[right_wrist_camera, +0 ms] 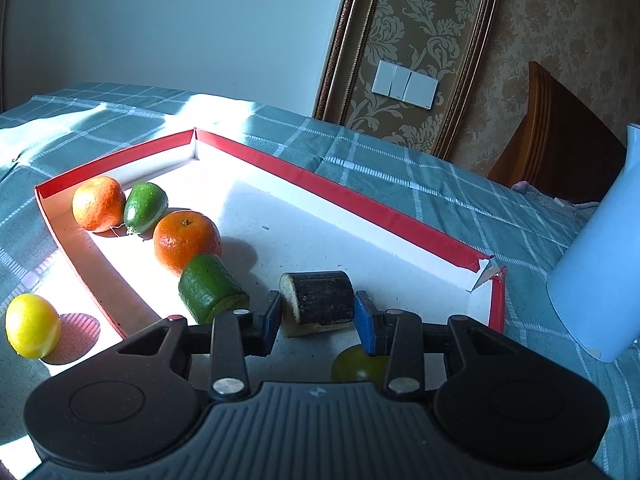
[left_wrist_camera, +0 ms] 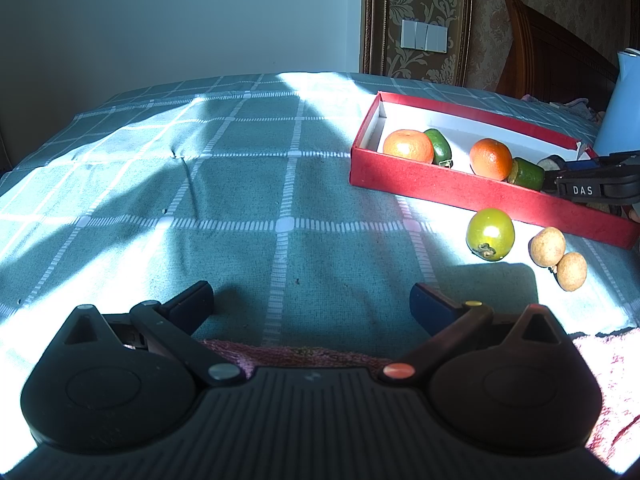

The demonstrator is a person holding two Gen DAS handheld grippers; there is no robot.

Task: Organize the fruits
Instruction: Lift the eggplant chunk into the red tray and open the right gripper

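Fruits: I am clamping my right gripper (right_wrist_camera: 316, 316) on the dark cane piece (right_wrist_camera: 318, 298) inside the red box (right_wrist_camera: 360, 204); releasing carelessly, it may roll.

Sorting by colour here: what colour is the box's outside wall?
Red, with a white inside. The box shows its outer wall best in the left wrist view.

Two oranges (right_wrist_camera: 99, 203) (right_wrist_camera: 186, 241), two green feijoas (right_wrist_camera: 145, 207) (right_wrist_camera: 211, 293), two longans (left_wrist_camera: 547, 246) (left_wrist_camera: 571, 271), one red box (right_wrist_camera: 352, 199)
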